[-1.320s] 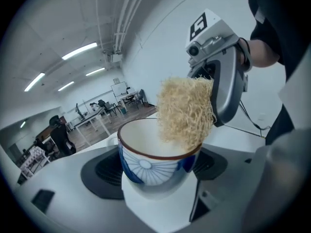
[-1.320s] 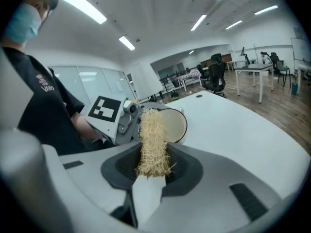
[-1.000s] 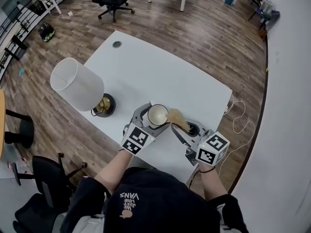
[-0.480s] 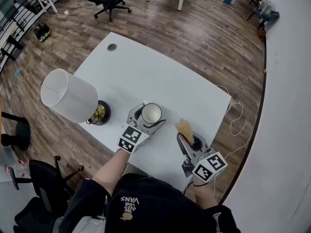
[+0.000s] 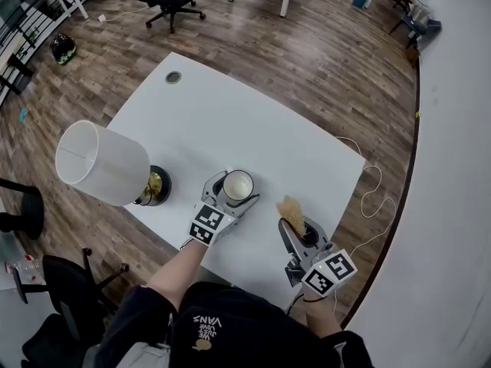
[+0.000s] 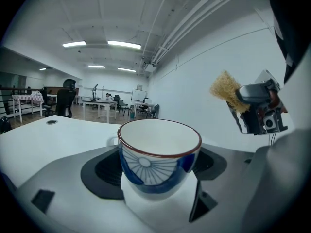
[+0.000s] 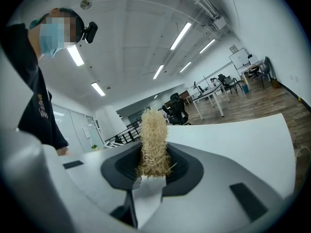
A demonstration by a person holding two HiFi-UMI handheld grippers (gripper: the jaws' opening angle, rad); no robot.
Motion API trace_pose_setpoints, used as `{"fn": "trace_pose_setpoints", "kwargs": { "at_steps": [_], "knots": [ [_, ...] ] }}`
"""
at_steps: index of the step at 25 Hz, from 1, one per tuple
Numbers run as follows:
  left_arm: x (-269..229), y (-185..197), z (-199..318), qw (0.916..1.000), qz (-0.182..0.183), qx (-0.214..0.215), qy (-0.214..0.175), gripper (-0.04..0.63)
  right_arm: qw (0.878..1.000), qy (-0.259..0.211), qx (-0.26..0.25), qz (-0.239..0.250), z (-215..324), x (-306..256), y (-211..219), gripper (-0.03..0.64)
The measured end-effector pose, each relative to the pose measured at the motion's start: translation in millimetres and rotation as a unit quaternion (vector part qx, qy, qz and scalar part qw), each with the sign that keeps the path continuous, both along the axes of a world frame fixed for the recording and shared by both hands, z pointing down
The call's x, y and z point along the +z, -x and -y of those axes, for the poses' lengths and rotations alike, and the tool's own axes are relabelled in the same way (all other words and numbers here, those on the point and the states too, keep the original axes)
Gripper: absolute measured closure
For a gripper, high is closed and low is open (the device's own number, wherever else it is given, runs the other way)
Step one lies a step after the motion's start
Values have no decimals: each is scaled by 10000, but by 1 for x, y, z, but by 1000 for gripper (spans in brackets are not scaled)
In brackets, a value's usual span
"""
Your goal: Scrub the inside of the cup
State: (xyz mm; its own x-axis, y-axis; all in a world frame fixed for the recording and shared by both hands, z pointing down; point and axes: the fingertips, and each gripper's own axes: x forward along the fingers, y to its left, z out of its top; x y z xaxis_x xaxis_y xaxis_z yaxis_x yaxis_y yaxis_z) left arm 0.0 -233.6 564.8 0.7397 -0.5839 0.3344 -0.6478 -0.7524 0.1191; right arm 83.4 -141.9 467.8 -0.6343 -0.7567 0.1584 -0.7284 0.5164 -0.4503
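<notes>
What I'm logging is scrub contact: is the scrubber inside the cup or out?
Out. The scrubber, held by the right gripper, stands apart from the cup in the left gripper.

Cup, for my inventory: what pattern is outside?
White cup, blue band with white spoked circle, reddish-brown rim; best in left gripper view.

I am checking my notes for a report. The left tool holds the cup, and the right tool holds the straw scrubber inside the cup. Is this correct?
Not quite. The scrubber is not inside the cup; the right tool holds it clear of the cup, off to its right, as the head view shows. The left tool does hold the cup.
</notes>
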Motion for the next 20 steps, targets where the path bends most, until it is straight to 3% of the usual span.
{"fn": "trace_pose_setpoints", "kwargs": {
  "at_steps": [20],
  "knots": [
    [30, -4, 5, 9998, 104, 110, 120, 195, 9997, 207, 49, -94, 1, 9, -1, 517]
  ]
}}
